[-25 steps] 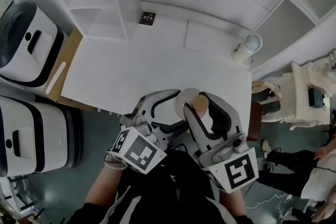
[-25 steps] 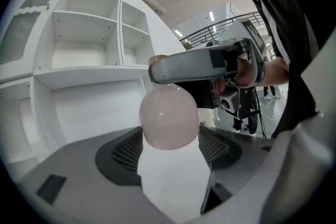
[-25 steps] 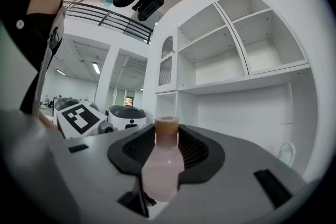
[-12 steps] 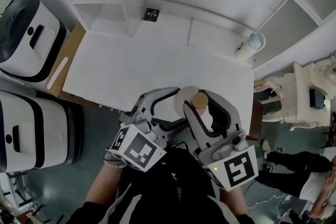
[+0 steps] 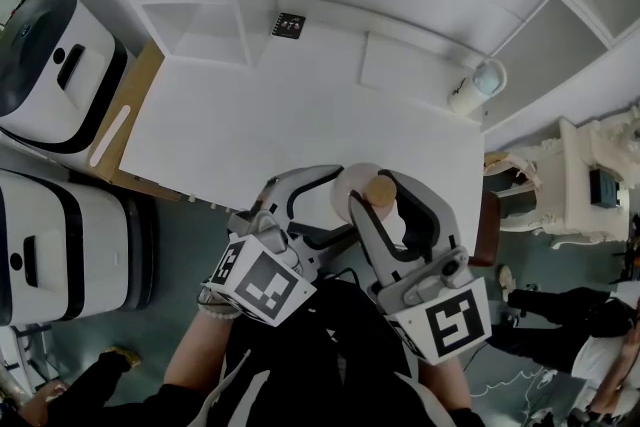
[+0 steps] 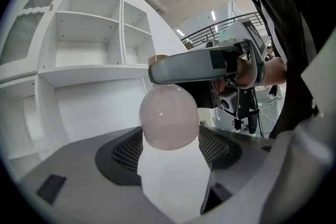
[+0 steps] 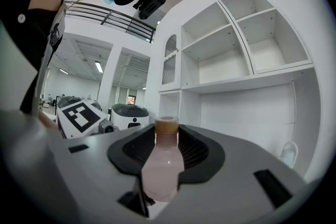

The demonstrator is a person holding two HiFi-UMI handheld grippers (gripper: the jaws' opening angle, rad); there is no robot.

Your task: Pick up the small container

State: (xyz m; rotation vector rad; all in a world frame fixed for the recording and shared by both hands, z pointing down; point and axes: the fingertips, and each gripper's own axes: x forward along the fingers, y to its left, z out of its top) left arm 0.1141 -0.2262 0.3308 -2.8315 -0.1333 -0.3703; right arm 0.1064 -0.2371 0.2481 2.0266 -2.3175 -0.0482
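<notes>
Head view: pick looks done. The small pink bottle [image 5: 358, 197] w/ tan cap [image 5: 381, 189] is up off the white table [image 5: 250, 135] near its front edge, the right gripper [image 5: 378, 200] clamped across it and the left gripper [image 5: 335, 205] w/ its tips either side of the base. Left gripper view: its jaws stand abt bottle-wide apart w/ the round base bare between the pads; contact is unclear, so we read it as open, not gripping. Right gripper view: jaws pinched on the bottle's body, neck & cap upright above the pads; next, we judge, just needs a steady squeeze & a level carry.
</notes>
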